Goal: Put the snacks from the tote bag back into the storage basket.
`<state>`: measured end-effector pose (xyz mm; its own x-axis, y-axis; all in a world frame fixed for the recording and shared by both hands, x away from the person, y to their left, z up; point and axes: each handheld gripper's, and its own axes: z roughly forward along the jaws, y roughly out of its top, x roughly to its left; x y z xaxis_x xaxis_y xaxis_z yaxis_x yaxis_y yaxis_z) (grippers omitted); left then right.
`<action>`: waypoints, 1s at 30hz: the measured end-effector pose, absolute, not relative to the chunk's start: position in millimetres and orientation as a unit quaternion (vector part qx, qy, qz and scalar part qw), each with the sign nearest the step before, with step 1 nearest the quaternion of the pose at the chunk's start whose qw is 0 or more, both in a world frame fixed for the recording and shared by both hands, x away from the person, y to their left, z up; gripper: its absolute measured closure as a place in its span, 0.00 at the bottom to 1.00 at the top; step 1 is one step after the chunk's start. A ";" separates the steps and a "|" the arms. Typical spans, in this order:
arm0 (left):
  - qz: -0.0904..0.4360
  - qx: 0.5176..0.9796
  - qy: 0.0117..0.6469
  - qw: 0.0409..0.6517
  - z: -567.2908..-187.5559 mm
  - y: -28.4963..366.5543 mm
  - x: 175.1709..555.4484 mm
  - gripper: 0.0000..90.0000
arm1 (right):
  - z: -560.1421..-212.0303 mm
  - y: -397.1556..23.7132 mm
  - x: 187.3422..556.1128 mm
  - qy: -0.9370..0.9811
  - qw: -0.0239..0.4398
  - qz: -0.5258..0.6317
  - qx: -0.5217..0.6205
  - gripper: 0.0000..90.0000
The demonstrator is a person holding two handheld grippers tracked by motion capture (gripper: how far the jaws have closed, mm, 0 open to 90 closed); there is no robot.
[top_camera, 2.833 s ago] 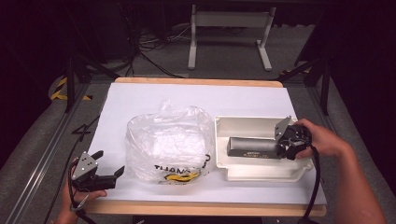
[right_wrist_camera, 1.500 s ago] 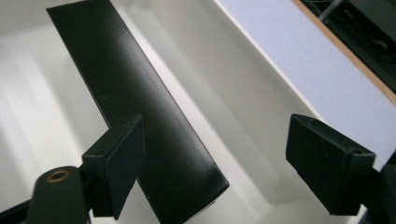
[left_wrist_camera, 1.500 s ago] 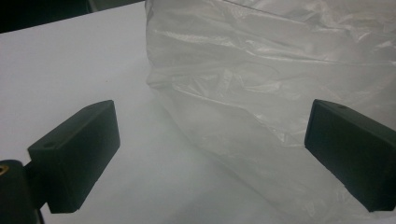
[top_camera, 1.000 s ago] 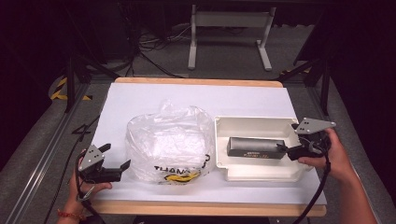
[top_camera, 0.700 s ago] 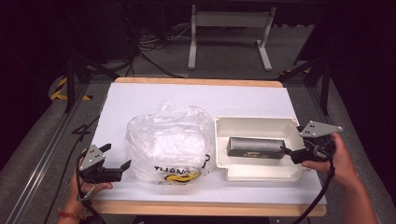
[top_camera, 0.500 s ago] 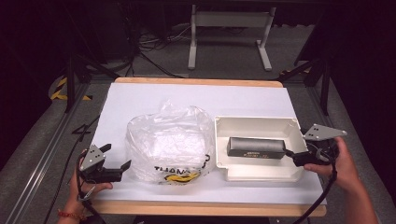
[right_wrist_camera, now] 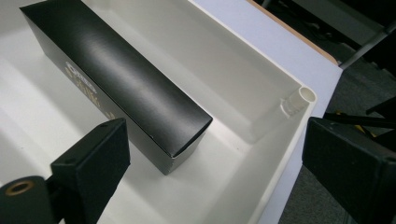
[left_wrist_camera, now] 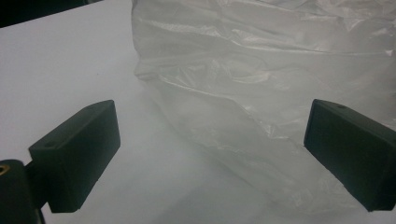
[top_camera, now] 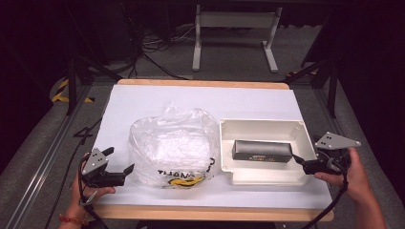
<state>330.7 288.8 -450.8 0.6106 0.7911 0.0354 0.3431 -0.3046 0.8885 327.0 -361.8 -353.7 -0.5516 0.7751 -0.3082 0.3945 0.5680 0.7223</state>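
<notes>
Now: Both Grippers Open, Box Resting in Tray

Right gripper [top_camera: 305, 166]: jaws spread wide, just been opening further, nothing gripped between them. Poised at the right-hand wall of the white tray [top_camera: 260, 128], one jaw over the tray's floor near the end of the black box [top_camera: 262, 150], the other outside the rim; no contact with the box in the right gripper view. Left gripper [top_camera: 123, 172]: jaws likewise wide apart, empty, pointed at the lower edge of the clear plastic bag [top_camera: 173, 145], close beside it; whether touching, impossible to tell.

Compared with the earliest picture: right gripper then down over the box inside the tray, now drawn back to the tray's right edge. Box lying flat along the tray floor, lengthwise, in much the same spot. Left gripper shifted a little nearer the bag since that picture; bag unchanged.

Box: long, rectangular, matte black card with small gold lettering on one side. Tray: smooth moulded white plastic, rounded corners, a small tubular post in one corner. Bag: thin, crinkled, translucent, with black and yellow print near its lower edge, heaped on the white tabletop [top_camera: 143, 98].
</notes>
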 end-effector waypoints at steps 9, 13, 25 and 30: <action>0.243 0.770 0.368 0.461 -450.9 289.1 330.6 0.05 | -365.6 -369.4 315.1 0.814 0.328 0.311 0.366 0.07; 0.244 0.771 0.366 0.461 -450.3 289.3 330.7 0.05 | -368.5 -371.9 311.3 0.810 0.328 0.318 0.367 0.07; 0.243 0.769 0.369 0.461 -450.4 289.6 330.5 0.05 | -381.9 -375.8 297.8 0.801 0.333 0.330 0.374 0.05; 0.242 0.771 0.368 0.461 -450.7 289.5 330.7 0.05 | -391.3 -380.6 293.7 0.789 0.335 0.338 0.388 0.04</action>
<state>330.7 289.5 -450.7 0.6120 0.7901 0.0347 0.3434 -0.3049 0.8883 293.7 -380.6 -391.3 -0.4746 0.8389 -0.2664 0.3864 0.4706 0.7932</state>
